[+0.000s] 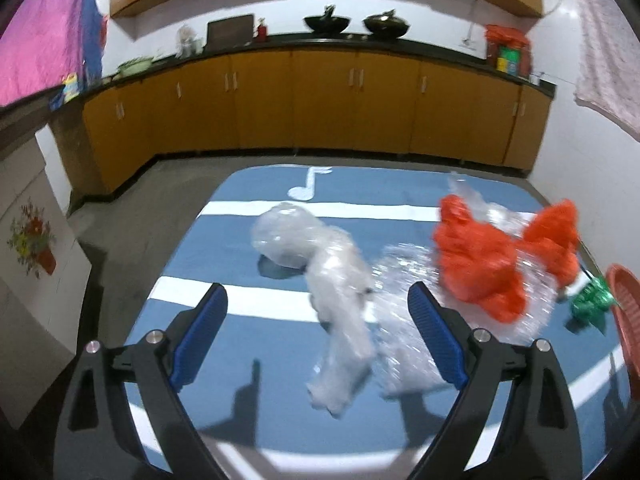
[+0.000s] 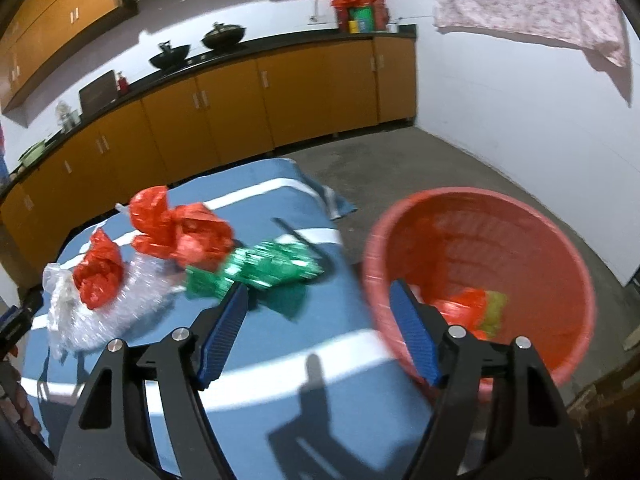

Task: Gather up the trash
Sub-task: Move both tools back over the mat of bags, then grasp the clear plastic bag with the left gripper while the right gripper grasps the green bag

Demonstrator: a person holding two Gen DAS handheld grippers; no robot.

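Both hand-held grippers, left (image 1: 318, 330) and right (image 2: 320, 324), open and empty above blue table (image 1: 240, 312); clear plastic (image 1: 320, 264), red bags (image 2: 180, 232), green wrapper (image 2: 264, 270) on it; red basket (image 2: 560, 248) right.

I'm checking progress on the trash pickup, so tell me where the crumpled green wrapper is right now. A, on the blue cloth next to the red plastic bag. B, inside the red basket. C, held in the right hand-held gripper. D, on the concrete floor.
A: the green wrapper lies on the blue cloth beside the red plastic bag, outside the red basket.
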